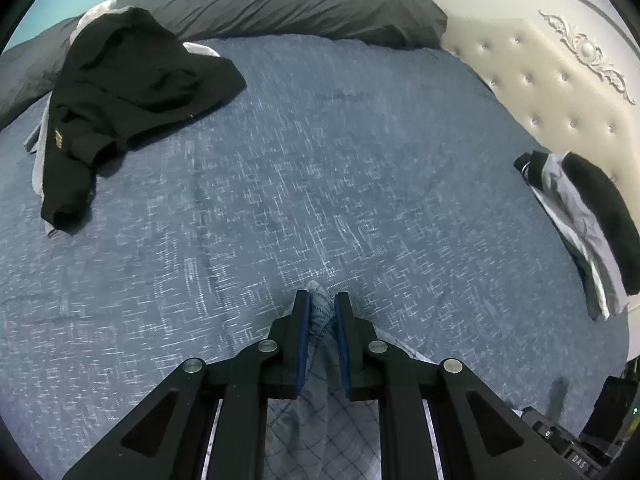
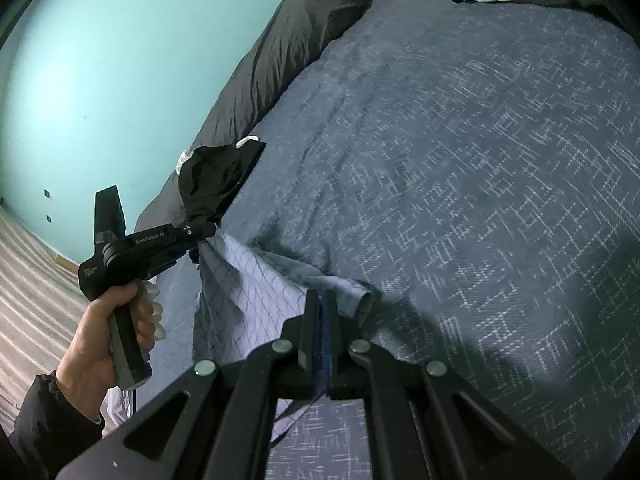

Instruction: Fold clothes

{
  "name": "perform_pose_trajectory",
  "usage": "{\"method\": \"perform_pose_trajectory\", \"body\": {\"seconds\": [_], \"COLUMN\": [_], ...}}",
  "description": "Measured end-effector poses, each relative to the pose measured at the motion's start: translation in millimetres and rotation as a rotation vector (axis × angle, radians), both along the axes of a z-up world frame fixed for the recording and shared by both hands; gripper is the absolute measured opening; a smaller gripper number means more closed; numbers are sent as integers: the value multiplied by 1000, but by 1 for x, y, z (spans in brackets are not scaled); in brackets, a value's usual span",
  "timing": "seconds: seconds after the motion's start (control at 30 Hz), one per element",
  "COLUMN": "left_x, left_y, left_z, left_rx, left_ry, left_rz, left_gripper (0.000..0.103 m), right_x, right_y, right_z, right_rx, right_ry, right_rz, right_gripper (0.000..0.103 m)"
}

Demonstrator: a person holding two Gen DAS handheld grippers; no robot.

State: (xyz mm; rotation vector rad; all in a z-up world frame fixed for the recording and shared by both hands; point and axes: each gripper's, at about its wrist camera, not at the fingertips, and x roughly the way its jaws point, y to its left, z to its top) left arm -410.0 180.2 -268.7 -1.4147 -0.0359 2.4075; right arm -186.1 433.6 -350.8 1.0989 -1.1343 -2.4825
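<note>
Blue-grey bedspread [image 1: 320,168]: woven, flecked with white crosshatch, covers the whole bed, slightly rumpled near the grippers.
Dark duvet [image 1: 280,4]: charcoal, puffy, rolled along the far edge of the bed.
Headboard [image 1: 560,80]: cream, tufted with buttons, carved scroll ornament, on the right.
Wall [image 2: 100,60]: plain turquoise; striped floor [image 2: 28,280] below it at far left in the right wrist view.
Black garment [image 1: 132,92]: soft, crumpled, sleeve trailing nearward, lies far left over a pale grey piece.
Folded pile [image 1: 588,216]: black, grey and white cloth, stacked at the right edge beside the headboard.
Checked cloth [image 2: 248,292]: thin, pale blue-white with a fine dark grid, near edge of the bed, stretched between both grippers, sagging in folds.
Left gripper [image 1: 322,304]: black fingers with blue pads, clamped on a bunched fold of the checked cloth.
Right gripper [image 2: 321,300]: pads pressed almost together, pinching the cloth's rolled edge.
Left hand [image 2: 108,332]: wrapped round the pistol-style handle, dark sleeve at the wrist, tool tilted toward the bed.
</note>
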Motion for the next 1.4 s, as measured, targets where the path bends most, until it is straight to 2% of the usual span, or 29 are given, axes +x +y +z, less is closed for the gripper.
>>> {"method": "perform_pose_trajectory", "body": {"seconds": [0.23,0.33,0.4,0.43,0.63,0.87,1.03,1.2,1.4], "left_x": [-7,-6,-6,-6,10,47,64,70,74], "left_y": [-4,-12,-21,-26,-61,-104,-127,-135,-131], "left_z": [-15,-10,-5,-3,4,-9,-21,-31,-42], "left_rx": [14,16,23,26,7,7,38,84,97], "left_ry": [-38,-25,-22,-23,-11,-16,-35,-64,-90], "left_rz": [11,9,13,10,-25,-76,-49,-35,-53], "left_gripper": [15,24,35,37,37,37,37,37,36], "right_x": [-4,-4,-5,-6,-6,-4,-2,-3,-5], "right_y": [0,1,1,1,2,4,4,4,4], "right_z": [-9,-11,-12,-13,-14,-16,-16,-17,-20], "right_rx": [-3,-2,-4,-5,-8,-19,-19,-18,-20], "right_ry": [-26,-30,-35,-36,-38,-40,-42,-45,-48], "right_rz": [-8,-9,-9,-10,-16,-24,-28,-27,-28], "right_gripper": [1,1,1,1,1,1,1,1,1]}}
